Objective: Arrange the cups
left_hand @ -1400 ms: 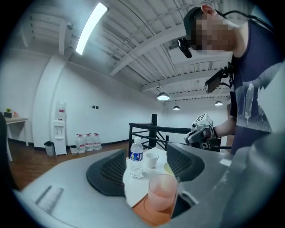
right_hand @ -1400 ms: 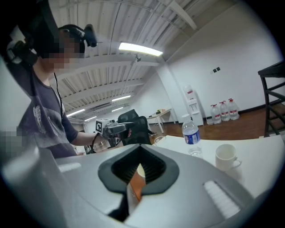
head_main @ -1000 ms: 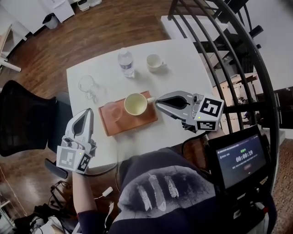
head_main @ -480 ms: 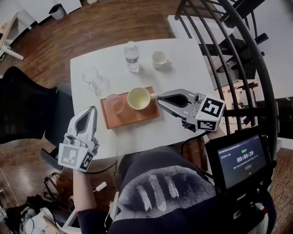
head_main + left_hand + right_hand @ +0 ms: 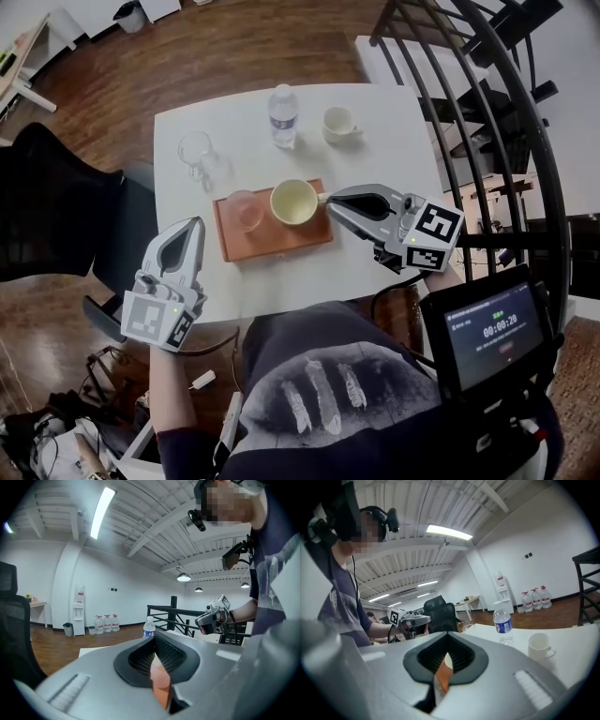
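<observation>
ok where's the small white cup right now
In the head view the white cup stands at the far right of the table, just right of the water bottle and beyond the wooden tray, not on it.

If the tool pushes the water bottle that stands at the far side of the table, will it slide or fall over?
The water bottle stands upright and is tall and narrow, so a push near its cap would probably tip it. Its round body would then likely roll on the table. Its clear plastic wall may yield under a squeeze.
</observation>
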Action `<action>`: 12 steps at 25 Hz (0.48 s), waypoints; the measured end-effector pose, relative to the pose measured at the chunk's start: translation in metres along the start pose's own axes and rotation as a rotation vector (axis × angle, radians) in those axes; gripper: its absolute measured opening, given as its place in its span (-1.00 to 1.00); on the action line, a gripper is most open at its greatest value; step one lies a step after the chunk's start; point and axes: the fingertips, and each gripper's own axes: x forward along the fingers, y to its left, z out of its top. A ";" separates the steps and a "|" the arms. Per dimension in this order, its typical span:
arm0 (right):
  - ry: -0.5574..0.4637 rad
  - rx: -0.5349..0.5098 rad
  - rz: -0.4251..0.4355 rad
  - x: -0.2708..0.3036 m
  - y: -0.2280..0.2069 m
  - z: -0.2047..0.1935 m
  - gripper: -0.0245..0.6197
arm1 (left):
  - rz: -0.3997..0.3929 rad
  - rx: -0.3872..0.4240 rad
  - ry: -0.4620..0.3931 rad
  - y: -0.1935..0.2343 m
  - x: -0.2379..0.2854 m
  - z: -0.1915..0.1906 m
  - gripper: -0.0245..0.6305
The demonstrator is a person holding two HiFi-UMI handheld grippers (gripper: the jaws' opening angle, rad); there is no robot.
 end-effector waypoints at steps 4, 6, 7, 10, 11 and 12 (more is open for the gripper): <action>-0.010 0.004 -0.013 -0.002 -0.004 0.001 -0.91 | -0.010 0.007 0.003 -0.001 0.004 -0.001 -0.88; -0.016 0.008 -0.018 -0.004 -0.005 0.002 -0.91 | -0.016 0.008 0.002 -0.001 0.006 0.000 -0.88; -0.018 0.010 -0.021 -0.005 -0.005 0.002 -0.91 | -0.019 0.009 0.001 -0.001 0.007 0.001 -0.88; -0.022 0.013 -0.026 -0.006 -0.007 0.002 -0.91 | -0.026 0.014 0.003 -0.002 0.009 0.001 -0.88; -0.023 0.013 -0.027 -0.007 -0.007 0.001 -0.91 | -0.028 0.016 0.005 -0.003 0.009 0.000 -0.88; -0.024 0.013 -0.028 -0.007 -0.007 0.001 -0.91 | -0.031 0.018 0.007 -0.003 0.010 -0.001 -0.88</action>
